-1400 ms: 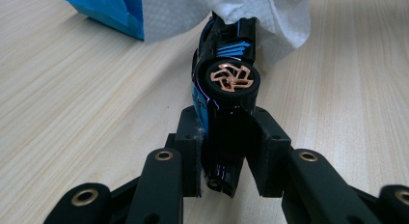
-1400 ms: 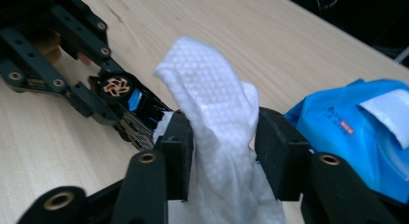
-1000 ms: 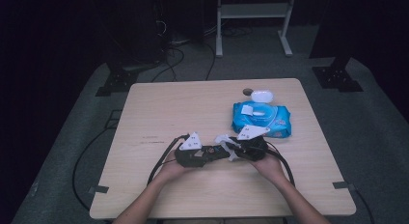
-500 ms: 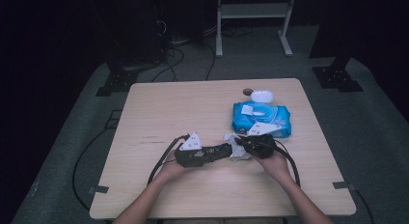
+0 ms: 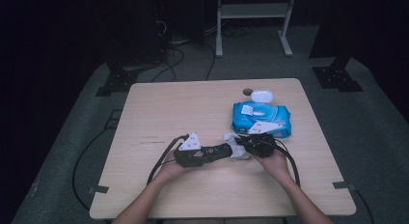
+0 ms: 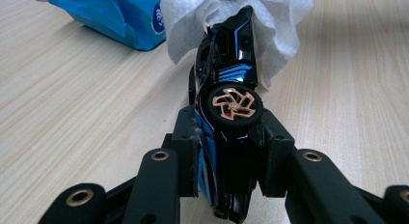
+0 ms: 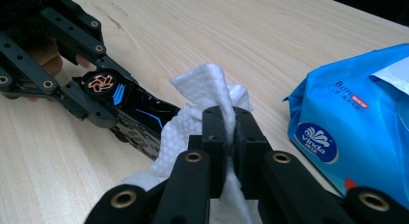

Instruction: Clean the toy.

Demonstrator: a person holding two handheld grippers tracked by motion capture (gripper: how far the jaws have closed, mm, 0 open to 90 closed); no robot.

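Wooden tabletop [image 5: 164, 108] in a dark room | our left gripper [image 6: 226, 151] jaws clamp the toy car [image 6: 226, 89] toward the near edge | our right gripper [image 7: 230, 137] jaws pinch the white wipe [image 7: 207, 96] against the car's far end | blue wipe pack [image 5: 263, 119] just beyond, toward the right edge

— What sits on the wooden table [image 5: 159, 113] off to the side?

— A blue pack of wet wipes [image 5: 263, 119] lies flat near the far right corner, its white flap on top. Just beyond it rests a small white oval object [image 5: 262, 95], with a dark round spot [image 5: 247, 91] beside that.

— And around the table?

— Grey floor [image 5: 381, 137], black cables [image 5: 87, 156], and a white metal stand [image 5: 253, 11] at the back.
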